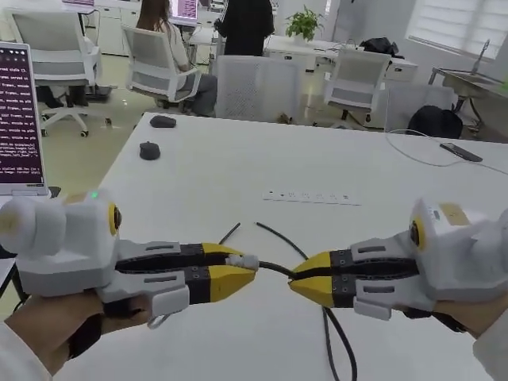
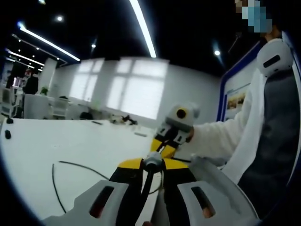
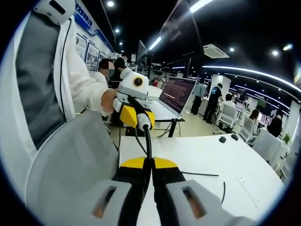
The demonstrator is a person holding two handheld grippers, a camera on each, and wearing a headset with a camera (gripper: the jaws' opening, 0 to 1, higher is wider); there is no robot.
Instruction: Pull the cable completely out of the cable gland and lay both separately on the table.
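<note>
Two holds: L gripper (image 1: 251,267) on gland (image 1: 243,260), R gripper (image 1: 294,279) on cable (image 1: 275,268).

White desk (image 1: 238,163), broad and flat-topped. Near its far left corner lie a dark mouse (image 1: 163,121) and, just nearer, a second mouse (image 1: 149,150). A white power strip (image 1: 305,196) lies flat around the middle, and a dark flat object (image 1: 460,152) toward the far right edge. Slack lengths of a black cable (image 1: 278,236) lie curved on the near part.

The left gripper (image 1: 250,268) and right gripper (image 1: 294,279) are white (jaws black, yellow-tipped); sleeves (image 1: 16,361) white.
</note>
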